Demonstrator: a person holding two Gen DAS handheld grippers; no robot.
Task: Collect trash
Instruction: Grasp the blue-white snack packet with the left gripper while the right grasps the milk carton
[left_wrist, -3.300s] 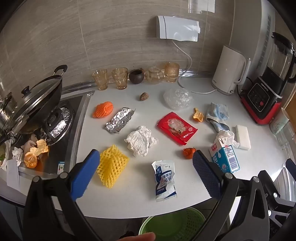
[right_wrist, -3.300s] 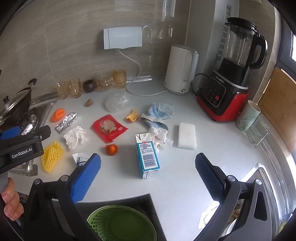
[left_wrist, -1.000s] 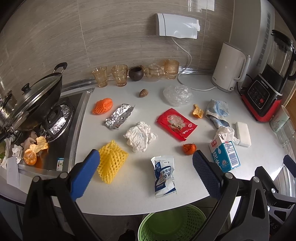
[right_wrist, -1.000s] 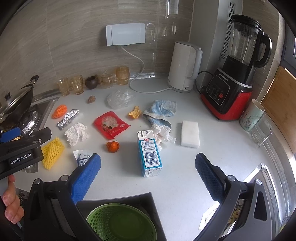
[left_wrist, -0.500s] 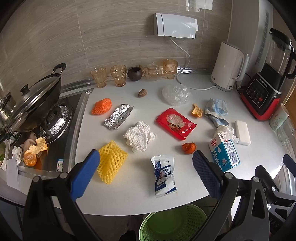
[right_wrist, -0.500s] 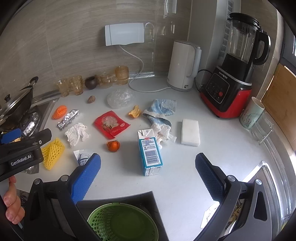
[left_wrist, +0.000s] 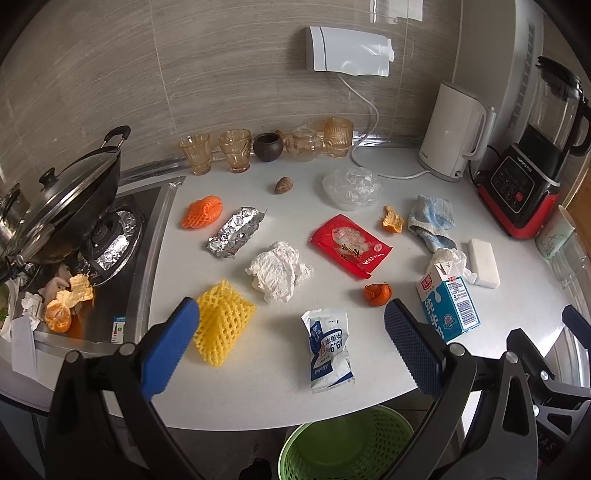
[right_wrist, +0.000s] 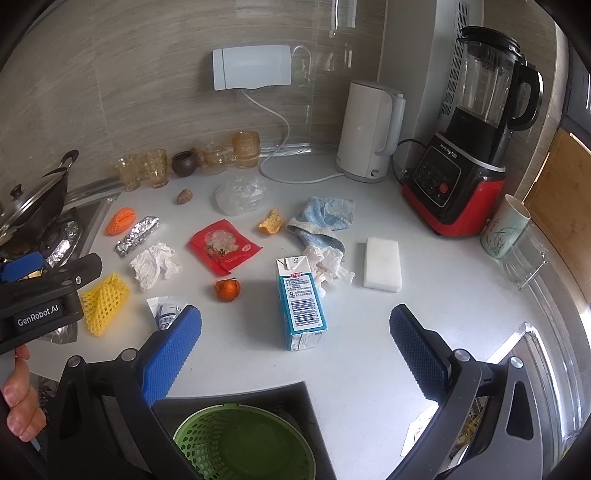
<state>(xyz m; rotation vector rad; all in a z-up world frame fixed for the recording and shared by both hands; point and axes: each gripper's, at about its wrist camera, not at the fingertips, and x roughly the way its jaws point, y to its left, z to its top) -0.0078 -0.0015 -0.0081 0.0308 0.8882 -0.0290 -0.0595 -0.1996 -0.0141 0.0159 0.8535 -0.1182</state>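
Both your grippers, left and right, hang spread and empty; nudge the upright blue-and-white milk carton near the countertop's front edge and it topples.

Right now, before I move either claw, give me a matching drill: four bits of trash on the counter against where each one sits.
Things:
1. yellow foam net
2. milk carton
3. foil wad
4. red wrapper

Places:
A. beside the orange foam net
B. in front of the clear plastic bag
C. nearest the stove edge, front left
D. against a crumpled tissue

Pairs: 1-C, 2-D, 3-A, 4-B
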